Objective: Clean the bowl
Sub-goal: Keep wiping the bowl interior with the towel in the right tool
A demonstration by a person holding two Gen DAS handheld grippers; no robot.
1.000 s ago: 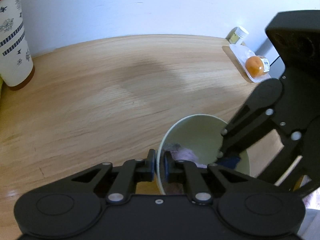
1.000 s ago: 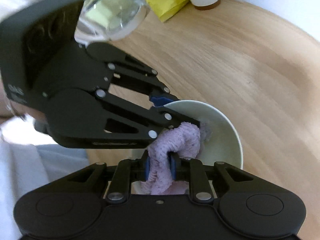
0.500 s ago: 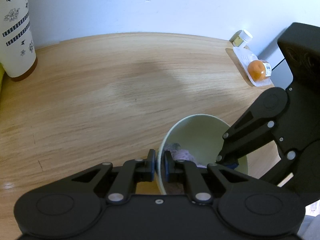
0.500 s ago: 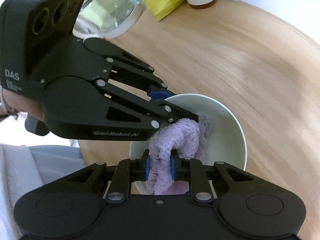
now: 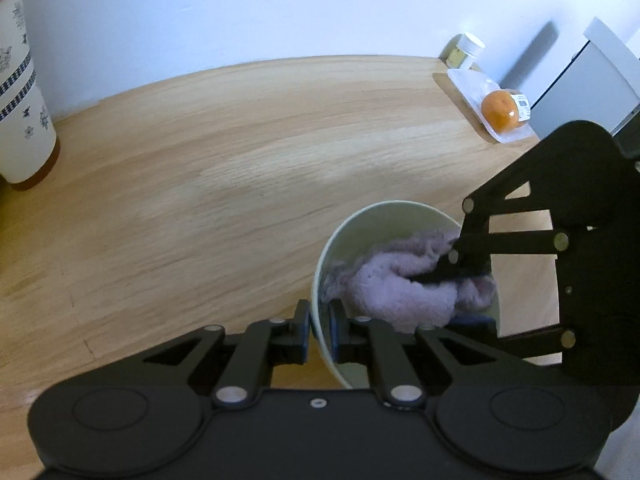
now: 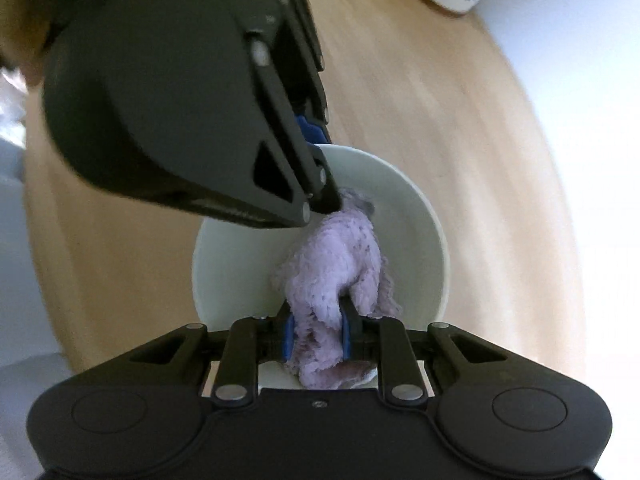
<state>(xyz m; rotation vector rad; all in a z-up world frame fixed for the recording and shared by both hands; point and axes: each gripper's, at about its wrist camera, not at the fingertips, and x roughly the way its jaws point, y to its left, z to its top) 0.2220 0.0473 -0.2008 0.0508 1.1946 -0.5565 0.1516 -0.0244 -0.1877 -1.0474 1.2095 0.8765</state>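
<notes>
No brand lettering is legible at this moment; the white printing seen on the left gripper's housing half a second ago is now lost to blur and angle in the right wrist view. A barcode label [image 5: 521, 103] is seen on the wrapped orange [image 5: 500, 115], its print too small to be read. Dark floral and checked bands are noted on the white canister [image 5: 22, 96]; no words made out.

The pale bowl [image 5: 384, 220] is found on the wooden table [image 5: 200, 168], tilted, its near rim pinched by the left gripper [image 5: 319, 330], one pad inside and one outside. The jaws are easing open very slightly, though the rim is still pressed.

The right gripper [image 6: 316, 336] is closed on the lilac cloth [image 6: 336, 256], which is bunched inside the bowl against its wall.

Compared with a second ago, much more cloth is exposed in the left wrist view, and the right gripper is now seen turned steeply downward over the bowl.
</notes>
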